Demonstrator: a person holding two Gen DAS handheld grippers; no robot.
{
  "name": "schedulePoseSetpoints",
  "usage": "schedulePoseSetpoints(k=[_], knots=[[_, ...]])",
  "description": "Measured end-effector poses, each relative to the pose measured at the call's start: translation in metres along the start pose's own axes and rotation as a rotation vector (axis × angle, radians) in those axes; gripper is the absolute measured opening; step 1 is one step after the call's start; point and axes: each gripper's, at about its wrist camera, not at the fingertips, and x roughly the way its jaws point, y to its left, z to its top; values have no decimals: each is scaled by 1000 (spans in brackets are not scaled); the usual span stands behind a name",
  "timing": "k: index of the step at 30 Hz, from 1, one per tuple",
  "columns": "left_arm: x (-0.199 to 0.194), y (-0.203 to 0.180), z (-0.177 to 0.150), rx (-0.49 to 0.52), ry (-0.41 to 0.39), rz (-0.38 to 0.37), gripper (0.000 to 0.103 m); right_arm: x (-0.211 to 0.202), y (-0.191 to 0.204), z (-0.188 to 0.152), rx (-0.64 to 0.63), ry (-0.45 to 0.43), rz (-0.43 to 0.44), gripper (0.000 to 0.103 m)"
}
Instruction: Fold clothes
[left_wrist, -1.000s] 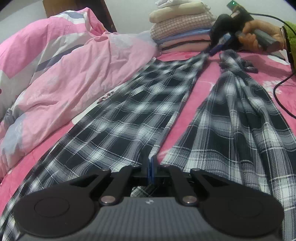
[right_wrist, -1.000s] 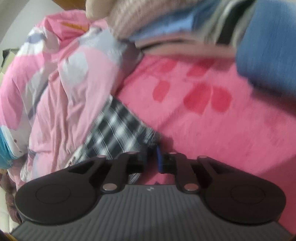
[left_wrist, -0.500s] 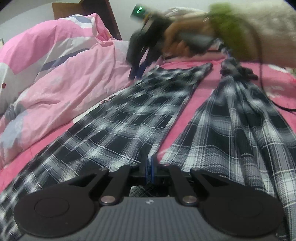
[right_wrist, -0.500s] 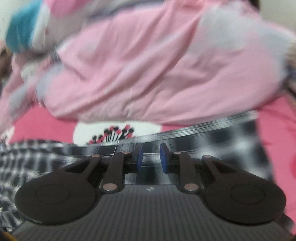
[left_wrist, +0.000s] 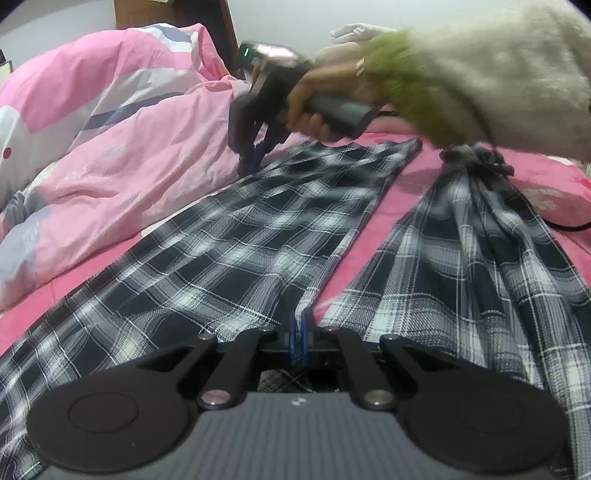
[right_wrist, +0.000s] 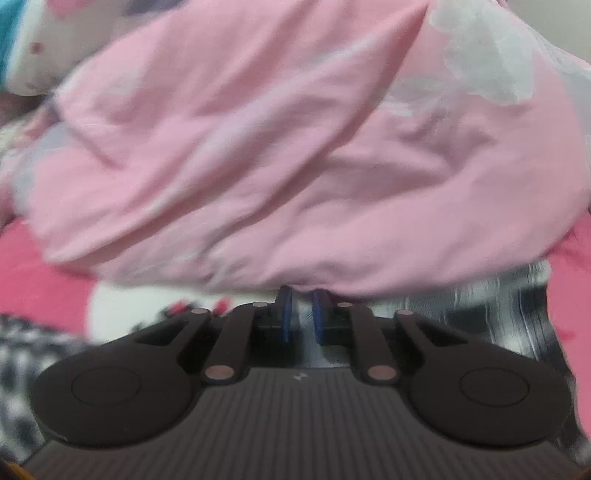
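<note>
Left wrist view: plaid trousers (left_wrist: 236, 251) lie spread on the pink bed (left_wrist: 417, 177), one leg flat beside the rumpled pink quilt (left_wrist: 122, 158), the other bunched on the side away from it. At the near edge of the flat leg, the left hand-held gripper (left_wrist: 300, 332) is clamped tight on a fold of the plaid cloth. At that leg's far edge, against the quilt, the right hand-held gripper (left_wrist: 255, 155) points down; its jaws have just been closing, a narrow gap remains, and whether cloth sits between them I cannot tell.
</note>
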Motion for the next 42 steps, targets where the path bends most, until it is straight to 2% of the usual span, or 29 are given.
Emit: schedulePoseSetpoints(k=[4, 5, 11, 12, 14, 18, 20, 22, 26, 29, 34, 36, 38, 40, 42], knots=[[0, 0, 0, 0, -1, 0, 2, -20, 32, -17, -84, 55, 146, 13], [0, 1, 0, -5, -2, -4, 2, -13, 42, -18, -114, 77, 142, 13], [0, 4, -1, -28, -5, -20, 2, 42, 72, 6, -128, 30, 36, 12], [0, 4, -1, -26, -6, -19, 3, 41, 74, 13, -128, 20, 14, 13], [0, 3, -1, -27, -7, -20, 3, 31, 92, 16, -198, -10, 32, 16], [-1, 3, -2, -28, -9, -21, 3, 20, 153, 5, -478, -46, 213, 21], [-1, 3, -2, -30, -10, -23, 3, 24, 183, -2, -608, -45, 249, 24], [-1, 4, -2, -33, -12, -25, 3, 27, 196, -3, -694, -19, 279, 25], [-2, 4, -2, -37, -14, -29, 3, 34, 217, -13, -810, 47, 312, 27], [-3, 3, -1, -36, -14, -27, 3, 43, 224, -15, -880, 73, 280, 29], [-4, 4, -1, -43, -15, -32, 3, 52, 229, -13, -919, 108, 279, 30], [-5, 4, -1, -48, -15, -35, 3, 55, 230, -16, -910, 125, 287, 26], [-5, 5, -2, -49, -15, -37, 3, 53, 232, -21, -925, 130, 301, 5], [-4, 4, -2, -47, -15, -35, 3, 48, 237, -30, -975, 101, 284, 1], [-4, 3, -2, -43, -16, -32, 3, 41, 237, -26, -958, 42, 272, 0]])
